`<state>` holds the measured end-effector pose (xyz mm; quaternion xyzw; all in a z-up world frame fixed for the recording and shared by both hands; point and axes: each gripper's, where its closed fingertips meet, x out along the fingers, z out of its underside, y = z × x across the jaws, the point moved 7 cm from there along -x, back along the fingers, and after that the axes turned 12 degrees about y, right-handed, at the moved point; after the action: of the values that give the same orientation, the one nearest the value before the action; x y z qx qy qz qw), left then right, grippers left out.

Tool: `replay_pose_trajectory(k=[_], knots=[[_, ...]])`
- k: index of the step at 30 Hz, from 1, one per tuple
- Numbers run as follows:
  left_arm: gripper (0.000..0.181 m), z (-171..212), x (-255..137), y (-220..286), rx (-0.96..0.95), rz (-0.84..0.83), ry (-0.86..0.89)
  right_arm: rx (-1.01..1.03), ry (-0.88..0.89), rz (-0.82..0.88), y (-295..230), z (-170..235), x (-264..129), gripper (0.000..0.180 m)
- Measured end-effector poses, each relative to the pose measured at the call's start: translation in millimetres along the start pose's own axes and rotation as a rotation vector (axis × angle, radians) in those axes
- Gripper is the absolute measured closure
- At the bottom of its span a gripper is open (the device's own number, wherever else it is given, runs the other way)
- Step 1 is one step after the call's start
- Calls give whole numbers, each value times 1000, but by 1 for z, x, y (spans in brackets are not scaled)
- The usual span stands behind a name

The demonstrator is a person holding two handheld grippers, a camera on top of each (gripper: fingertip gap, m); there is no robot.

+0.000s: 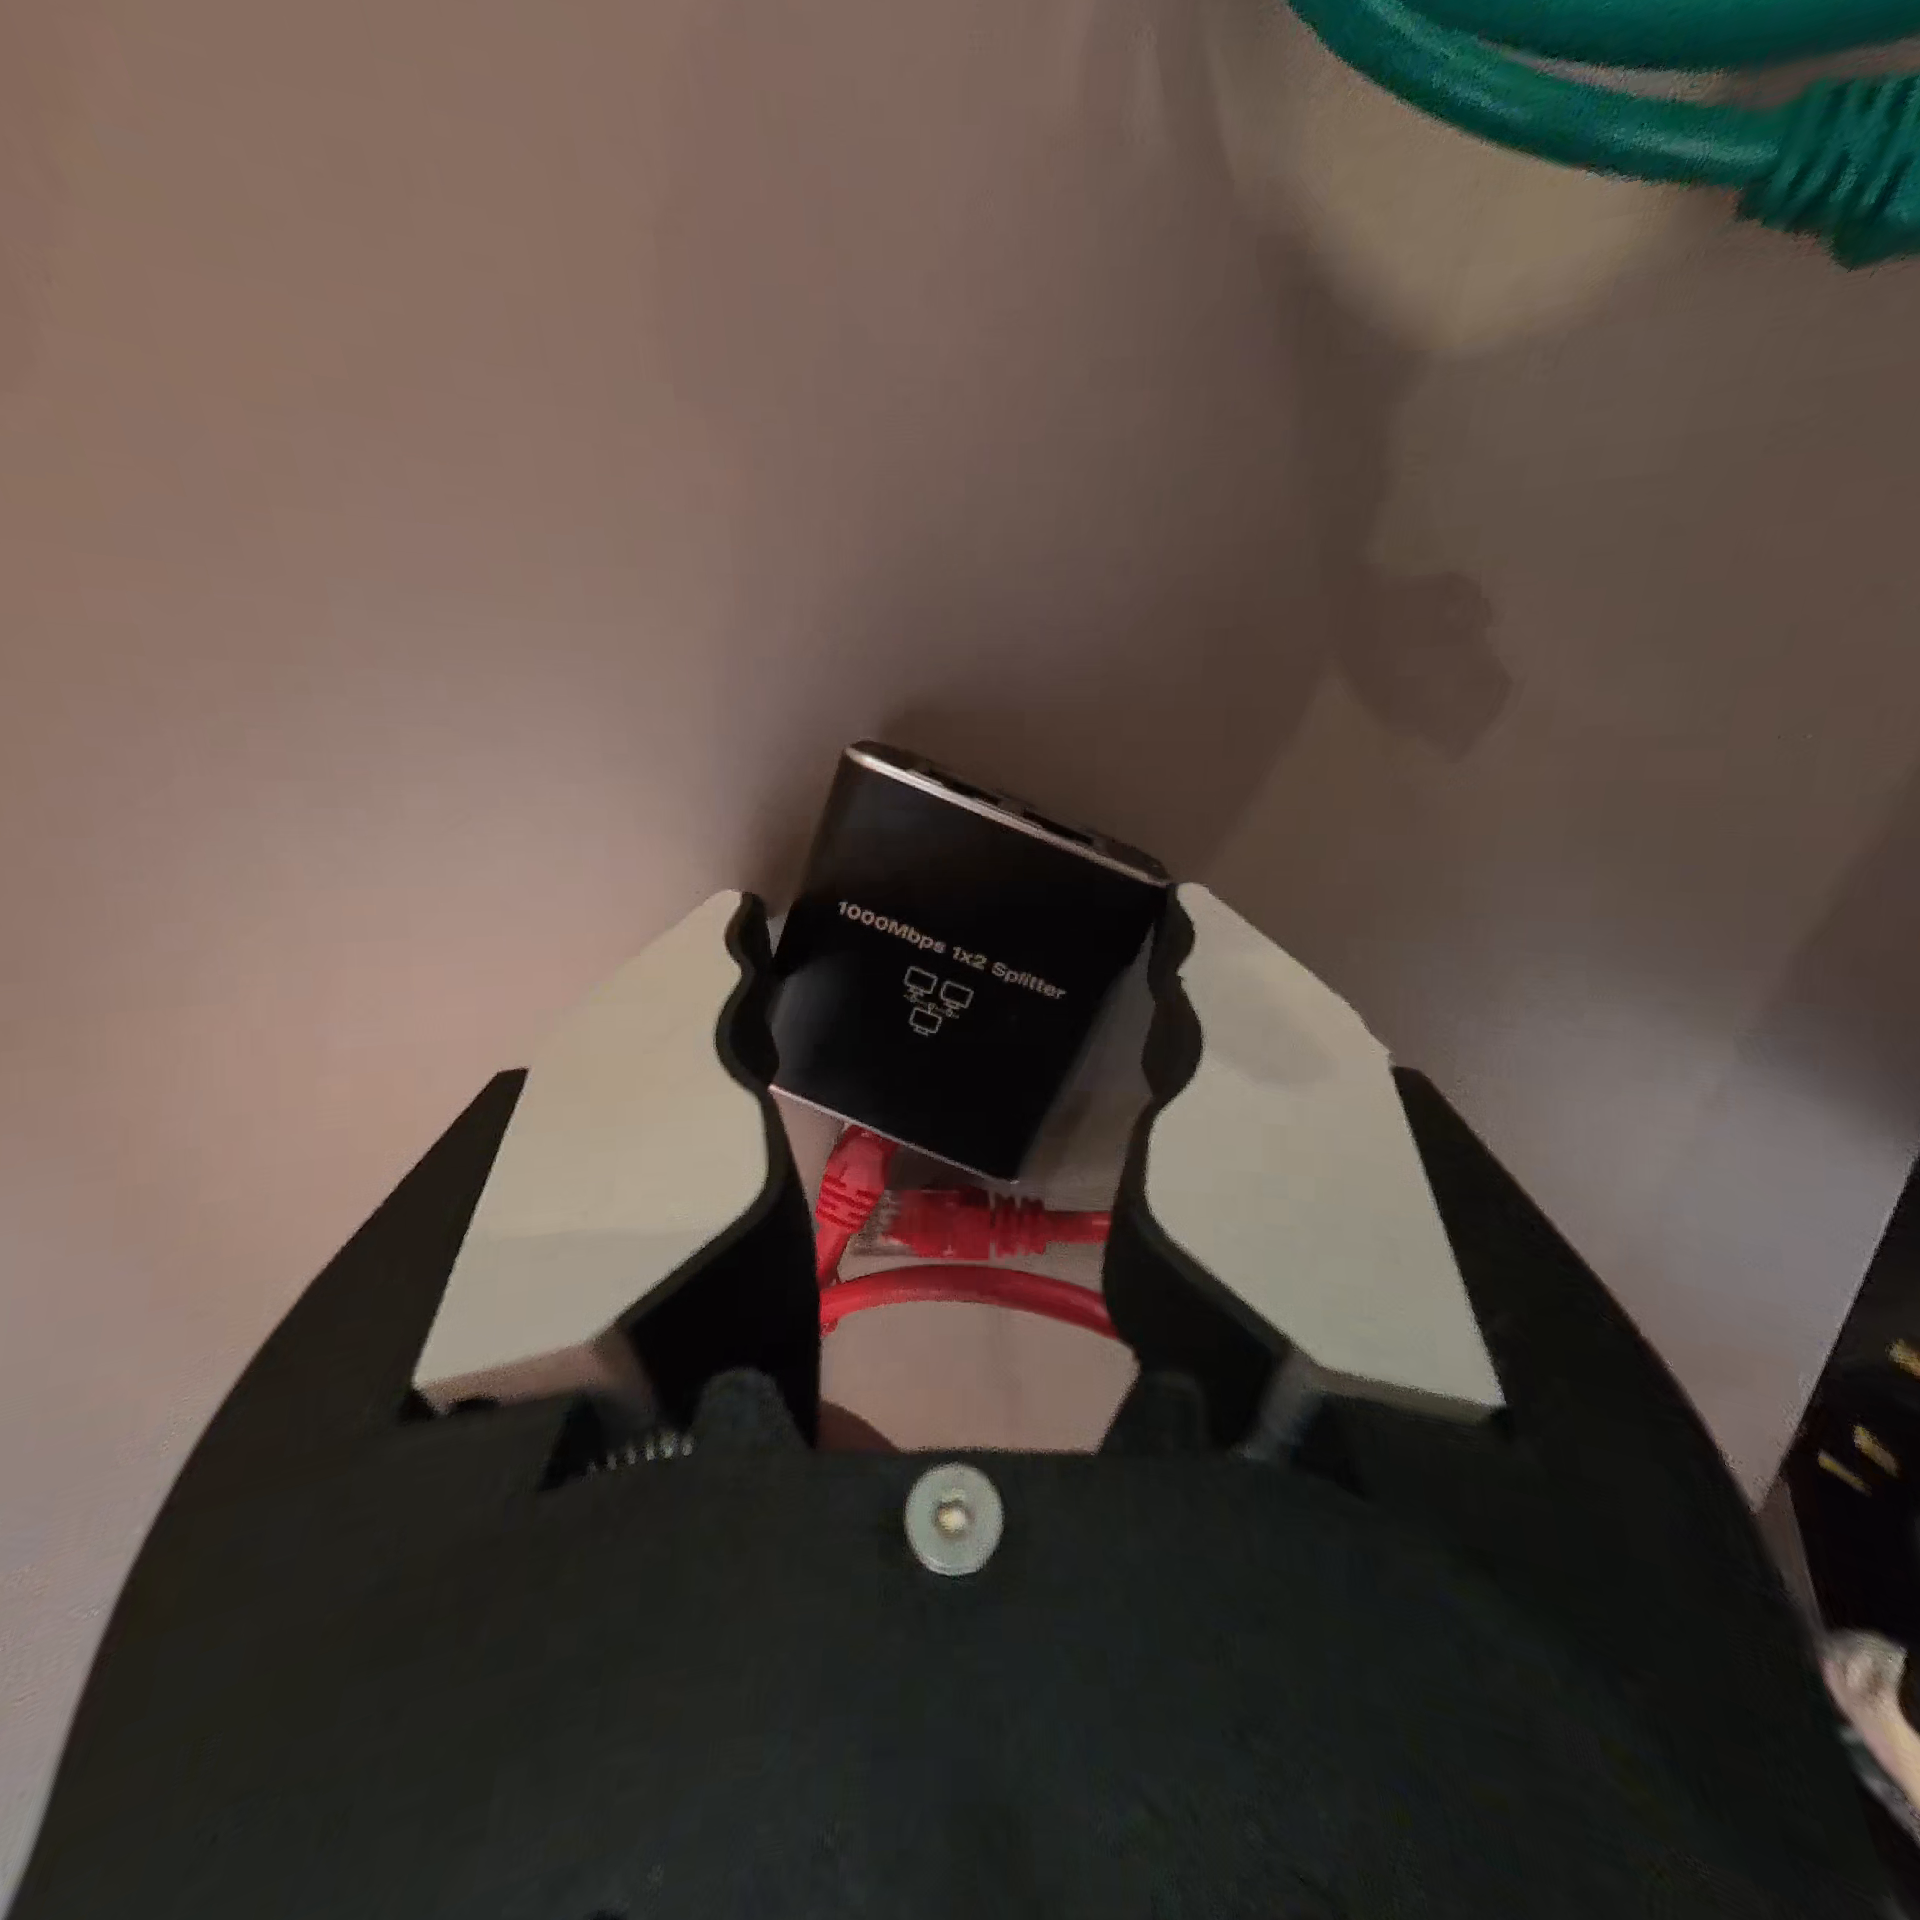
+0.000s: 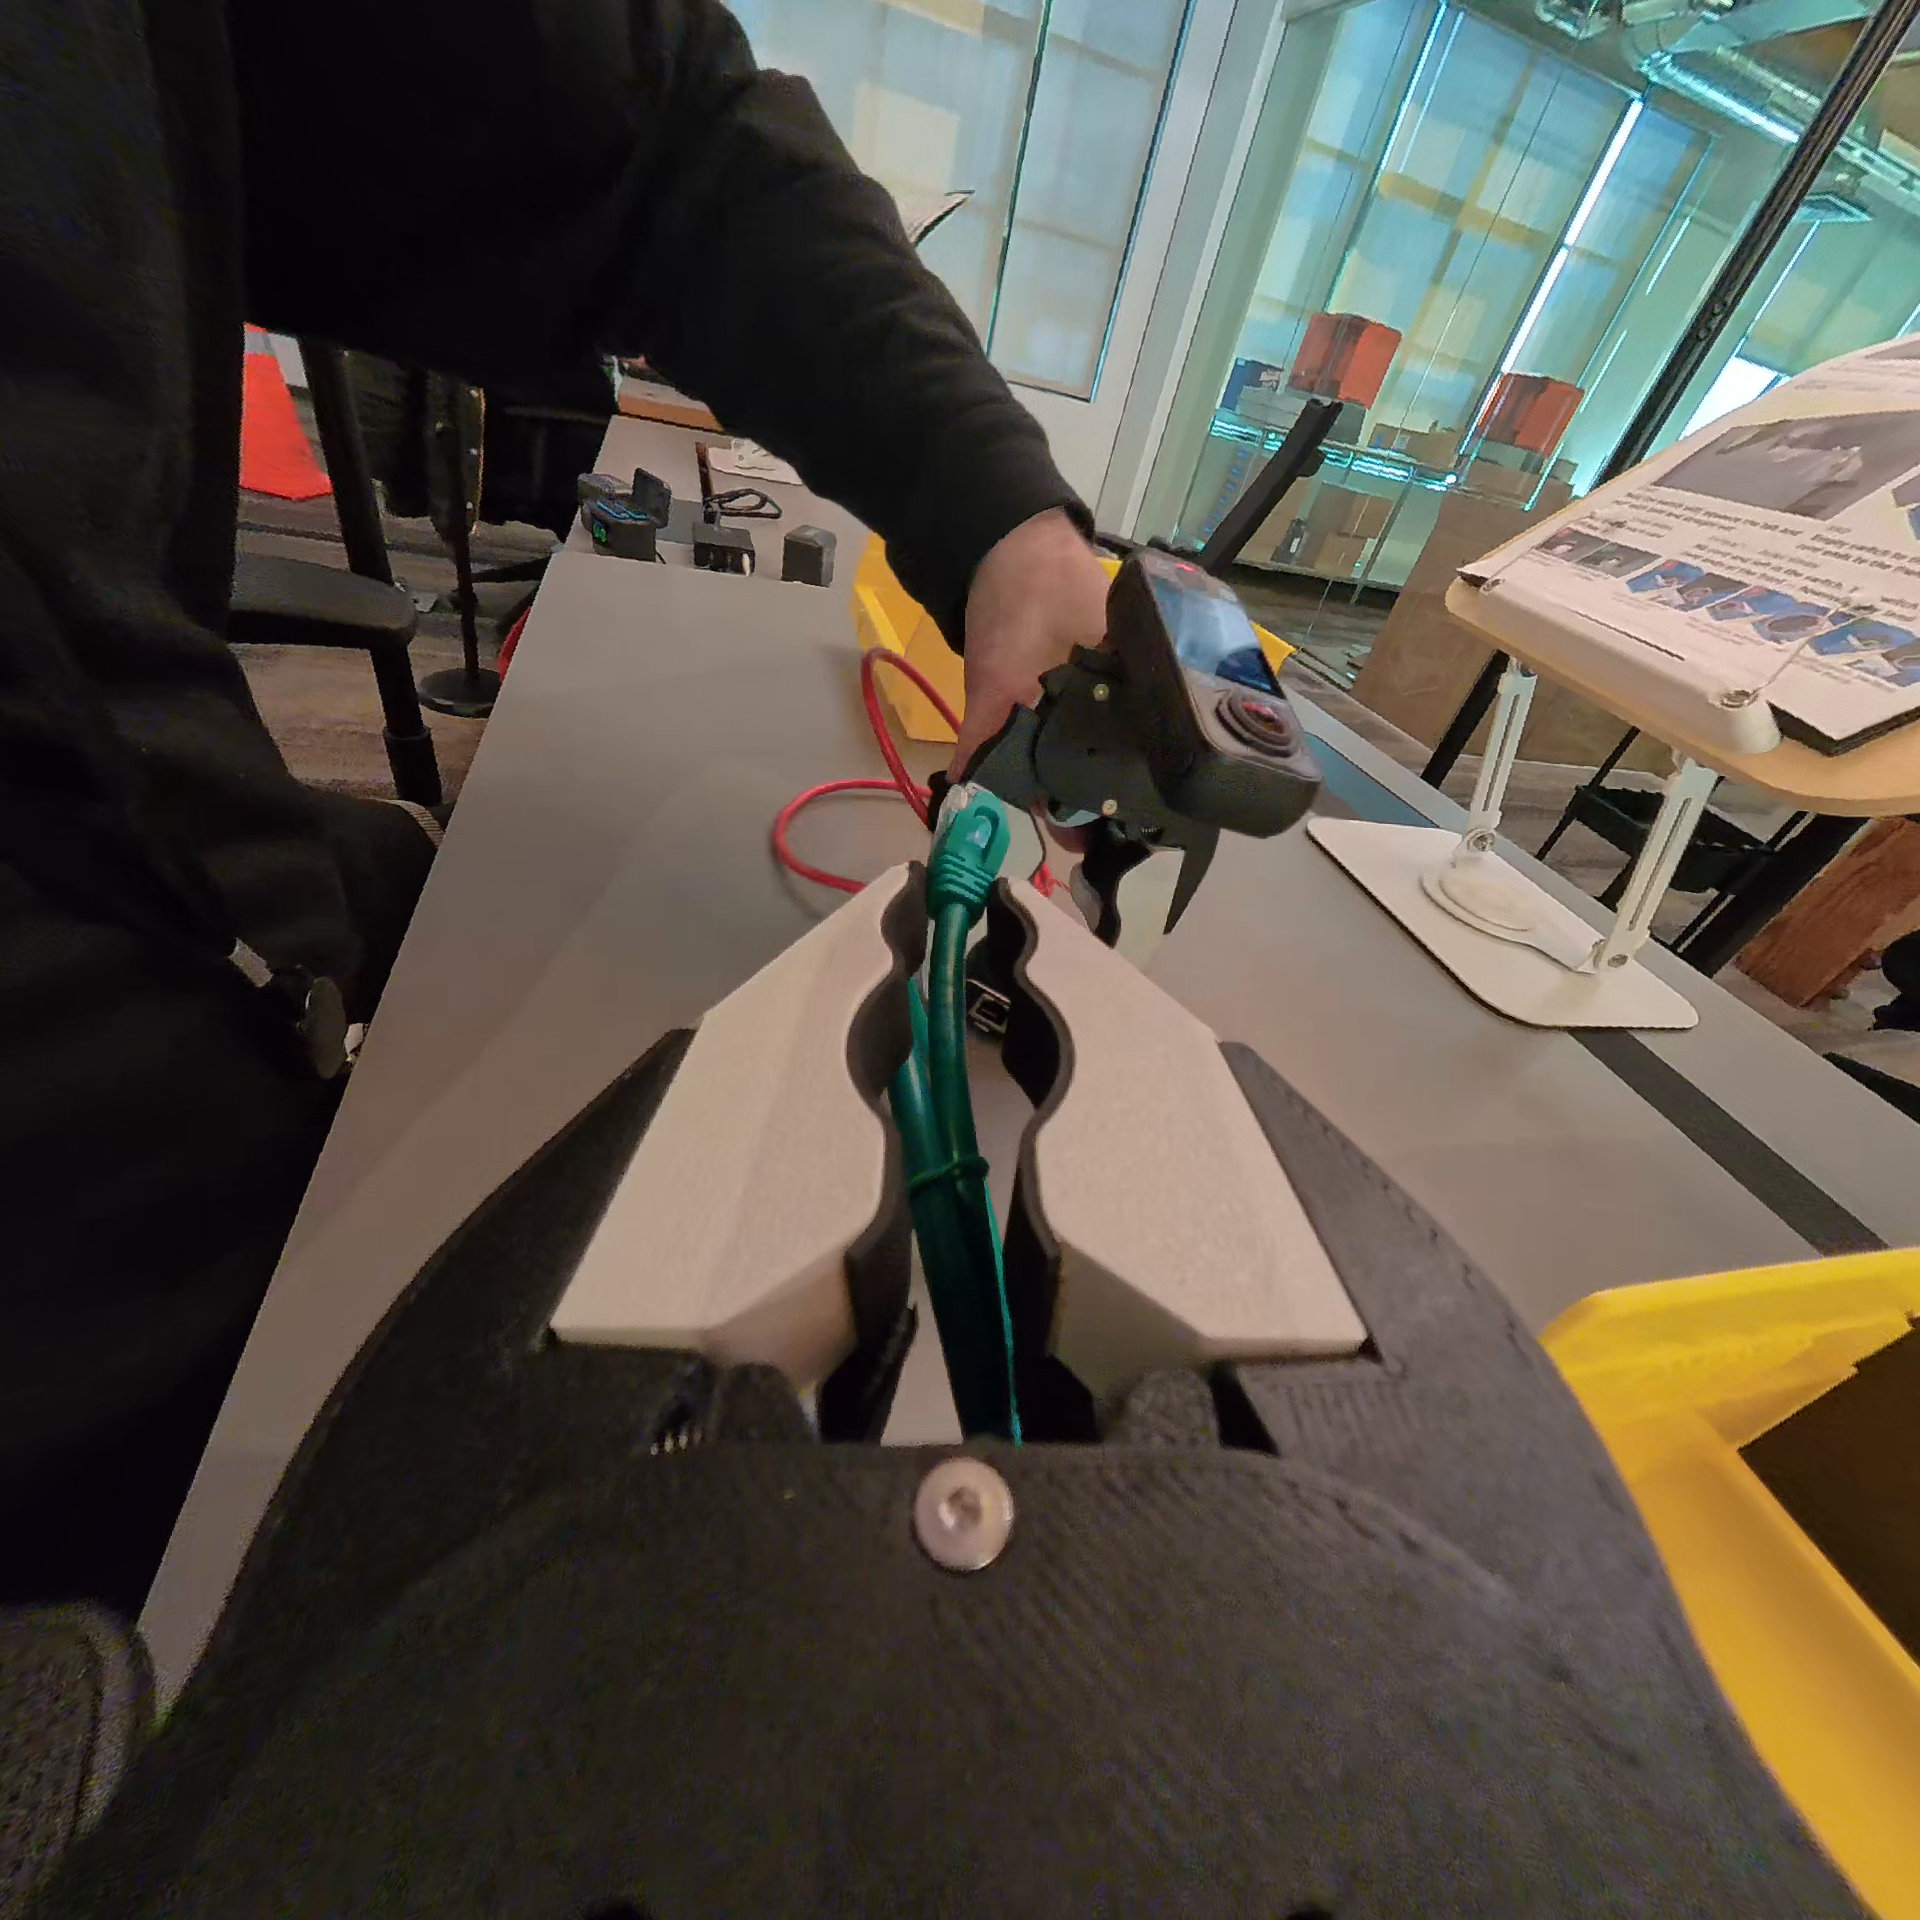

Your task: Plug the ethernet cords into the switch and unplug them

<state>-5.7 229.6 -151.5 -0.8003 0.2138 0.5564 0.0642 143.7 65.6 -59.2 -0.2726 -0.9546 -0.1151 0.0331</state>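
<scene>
Above the grey table [image 2: 644, 727], the left gripper [image 1: 961, 987] clamps the small black box-shaped switch [image 1: 935, 997], while the right gripper [image 2: 961, 966] pinches the green ethernet cord [image 2: 951, 935].

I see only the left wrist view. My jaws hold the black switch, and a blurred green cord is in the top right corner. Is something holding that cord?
Observer: Yes. The right gripper has its jaws closed on the green cord, just behind the plug.
Operator: Thank you. And the red cord below my switch, where does it go?
Observer: It lies in a loose loop on the grey table behind your left gripper, then runs on beside a yellow bin.
</scene>
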Motion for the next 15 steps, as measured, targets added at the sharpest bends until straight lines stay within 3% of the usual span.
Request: replay_pose_trajectory(k=[4,6,9,15], knots=[[93,2,4,6,122,-21,5,1,-2,-8,0,1,3,171],[94,4,7,8,287,-40,-55,3,-5,-15,-1,2,4,171],[93,-1,9,7,335,-25,-90,3,-10,-21,-1,3,6,171],[120,-3,6,1,396,-4,-104,5,-5,-16,0,3,6,171]])
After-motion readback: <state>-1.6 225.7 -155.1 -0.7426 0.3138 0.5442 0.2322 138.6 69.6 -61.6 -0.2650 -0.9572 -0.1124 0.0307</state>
